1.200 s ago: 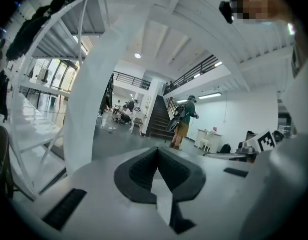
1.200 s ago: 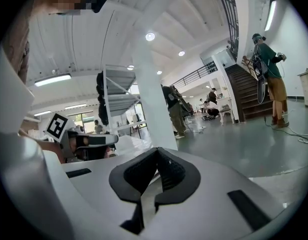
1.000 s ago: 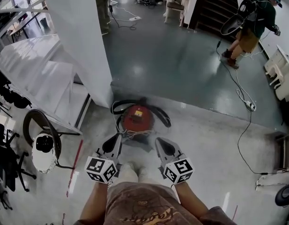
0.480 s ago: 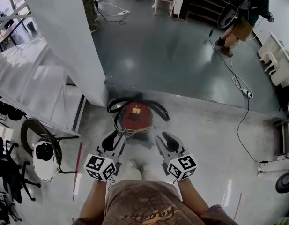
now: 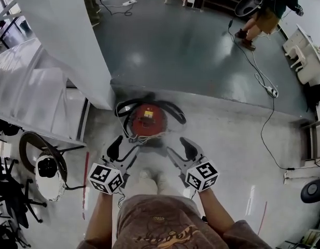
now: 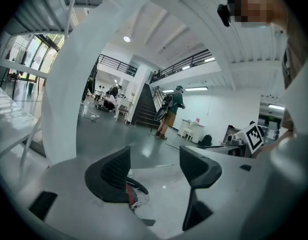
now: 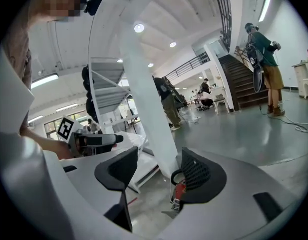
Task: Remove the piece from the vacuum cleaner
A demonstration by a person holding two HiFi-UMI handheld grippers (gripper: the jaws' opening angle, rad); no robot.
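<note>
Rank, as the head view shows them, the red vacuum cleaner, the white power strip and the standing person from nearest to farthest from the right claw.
1. Red vacuum cleaner: just ahead and to the left of the right claw.
2. White power strip: lying farther off, to the right.
3. Standing person: far away, at the top right.

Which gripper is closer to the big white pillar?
Left. The left gripper hangs just right of the base of the white pillar. The right gripper is farther right, across the vacuum cleaner. Both have just been opening their jaws, nothing between them.
</note>
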